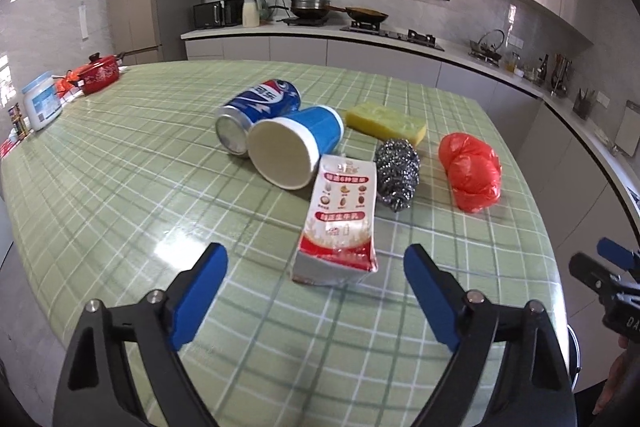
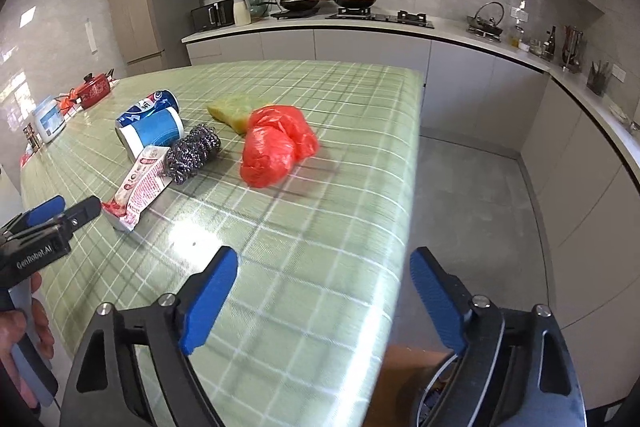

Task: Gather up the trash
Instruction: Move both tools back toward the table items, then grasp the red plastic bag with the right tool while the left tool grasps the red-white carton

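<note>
Meanwhile, both claws hang spread and empty over the green-check tabletop point(image 1: 120, 187): left claw point(image 1: 316, 291) just short of the milk carton point(image 1: 340, 219), right claw point(image 2: 324, 291) near the tabletop's edge. Beyond the carton: cup point(image 1: 294, 147), can point(image 1: 256, 111), scourer point(image 1: 398, 171), sponge point(image 1: 384, 123), red bag point(image 1: 470, 173). Carton print too blurred to read.

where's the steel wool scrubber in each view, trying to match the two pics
Left wrist view: the steel wool scrubber lies right of centre, just right of the milk carton, in front of the yellow sponge.
Right wrist view: it lies left of centre, between the carton and the red plastic bag.
Shared landmark: the red plastic bag, to the scrubber's right in both views.
</note>
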